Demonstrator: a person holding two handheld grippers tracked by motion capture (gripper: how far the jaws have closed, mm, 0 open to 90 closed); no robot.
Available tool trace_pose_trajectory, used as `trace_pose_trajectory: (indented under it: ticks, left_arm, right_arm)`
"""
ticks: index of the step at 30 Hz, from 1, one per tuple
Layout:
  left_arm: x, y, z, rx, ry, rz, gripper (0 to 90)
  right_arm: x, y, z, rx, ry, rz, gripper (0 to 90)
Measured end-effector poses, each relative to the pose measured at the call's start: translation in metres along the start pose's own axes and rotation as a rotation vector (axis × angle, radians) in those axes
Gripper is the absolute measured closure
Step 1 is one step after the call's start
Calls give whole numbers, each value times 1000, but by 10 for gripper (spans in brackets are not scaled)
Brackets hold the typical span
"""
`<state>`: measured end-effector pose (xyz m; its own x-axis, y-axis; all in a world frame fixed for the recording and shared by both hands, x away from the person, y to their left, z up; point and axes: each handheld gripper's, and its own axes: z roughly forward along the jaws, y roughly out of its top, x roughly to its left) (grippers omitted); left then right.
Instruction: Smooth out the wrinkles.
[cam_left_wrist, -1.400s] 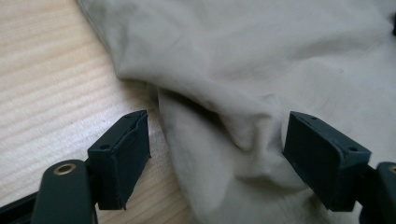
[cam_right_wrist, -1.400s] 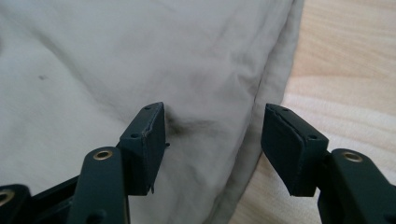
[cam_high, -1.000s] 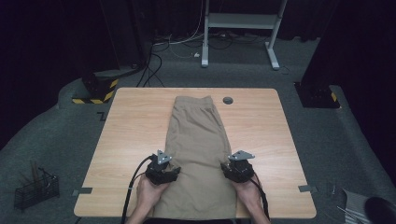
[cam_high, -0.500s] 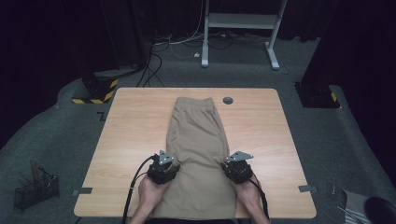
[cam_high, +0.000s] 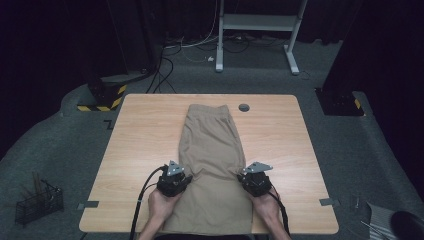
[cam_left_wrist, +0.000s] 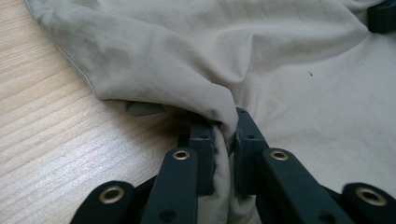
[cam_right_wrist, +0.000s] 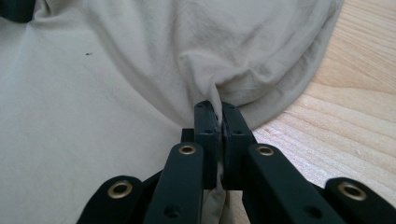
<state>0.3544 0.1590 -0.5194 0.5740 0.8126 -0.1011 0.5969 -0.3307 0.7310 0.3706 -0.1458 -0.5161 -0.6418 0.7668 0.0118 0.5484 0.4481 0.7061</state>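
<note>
**Both grippers pinched on the side edges of the shorts, near end**

Nearest the person: left gripper (cam_high: 173, 183) and right gripper (cam_high: 256, 181) sit level with each other at the two long edges of the khaki shorts (cam_high: 214, 150), toward the table's near edge. Neither is closer to the cloth than the other; both are already on it.

Left gripper view: the jaws have just been closing and now clamp a raised fold of fabric (cam_left_wrist: 227, 122) between the pads, wood showing to the left. Right gripper view: the jaws have likewise just been closing and stand almost together with a thin ridge of cloth (cam_right_wrist: 218, 114) nipped between them, wood to the right.

Farther out: the garment's long axis runs straight away from the person, down the middle of the wooden table (cam_high: 140, 130), waistband at the far end beside a dark round grommet (cam_high: 243, 107). A far-directed lift looks likely to fold along that axis.

Cloth: plain beige, lightweight, soft creases, lying mostly flat, puckered only at the two pinches.
</note>
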Motion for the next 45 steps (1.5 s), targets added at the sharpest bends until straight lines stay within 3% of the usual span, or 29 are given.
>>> trace_pose_trajectory:
  ticks: [7,13,19,37,45]
  left_arm:
    - [3,3,-5,-23,-45,-29,825]
    - [6,7,-9,-45,-66,-31,828]
    - [10,9,-14,-66,-97,-64,830]
    - [13,28,-24,-97,-90,-23,832]
    - [16,41,-25,-109,-87,-16,832]
  right_arm:
    - [-4,1,-7,-27,13,-4,875]
    - [-7,3,-12,-49,25,5,876]
    - [-9,7,-16,-60,34,8,876]
    - [-15,26,-27,-89,28,-32,876]
    - [-22,36,-29,-109,31,-22,877]
